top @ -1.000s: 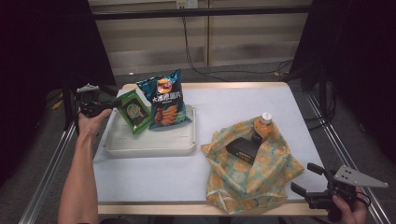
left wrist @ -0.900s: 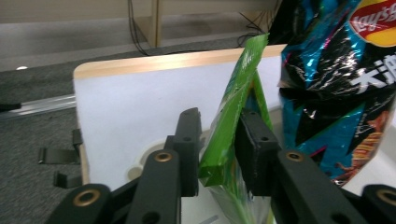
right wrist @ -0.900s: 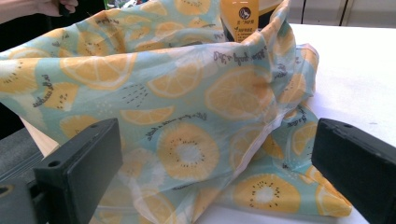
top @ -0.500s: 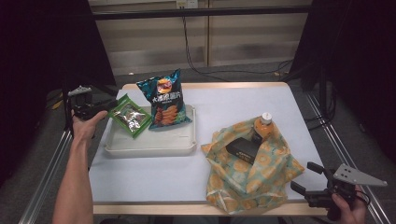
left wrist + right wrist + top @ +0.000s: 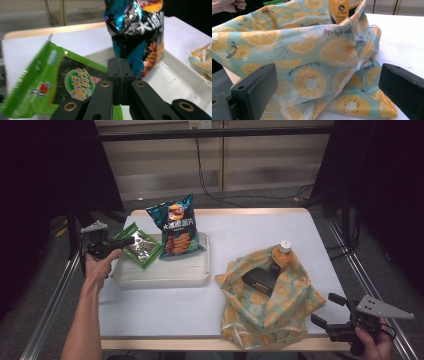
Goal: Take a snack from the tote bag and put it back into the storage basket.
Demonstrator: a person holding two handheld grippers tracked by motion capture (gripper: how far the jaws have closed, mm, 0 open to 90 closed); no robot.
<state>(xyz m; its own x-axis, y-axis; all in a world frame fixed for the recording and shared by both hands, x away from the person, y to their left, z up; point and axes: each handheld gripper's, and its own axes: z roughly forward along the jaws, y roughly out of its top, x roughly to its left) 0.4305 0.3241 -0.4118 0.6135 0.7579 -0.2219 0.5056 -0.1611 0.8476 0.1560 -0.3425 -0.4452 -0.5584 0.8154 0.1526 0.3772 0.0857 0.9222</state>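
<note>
High view
L gripper point(image 5: 131, 240): at tray's left edge, jaws just closed, tips over green packet's corner; can't tell from here if packet is pinched.
Green packet point(image 5: 138, 246): in tray point(image 5: 165, 276), left end, tilted on the rim.
Chip bag point(image 5: 176, 227): upright-ish at tray's back, just beside packet.
Fruit-print bag point(image 5: 270, 302): table's point(image 5: 240, 230) near right; orange bottle point(image 5: 281, 256) and dark box point(image 5: 260, 279) stick out of it.
R gripper point(image 5: 327, 310): near right corner, just beside bag, jaws spread, nothing gripped.

L gripper view
Jaws: clenched together, pads meet; packet point(image 5: 53, 85) lies behind and under them, grip not clear.
Chip bag point(image 5: 137, 35): past the tips, in tray point(image 5: 180, 80).

R gripper view
Jaws: wide apart, released; bag point(image 5: 312, 67) just ahead between them, apart from pads.
Bottle point(image 5: 339, 10): at bag's top.
</note>
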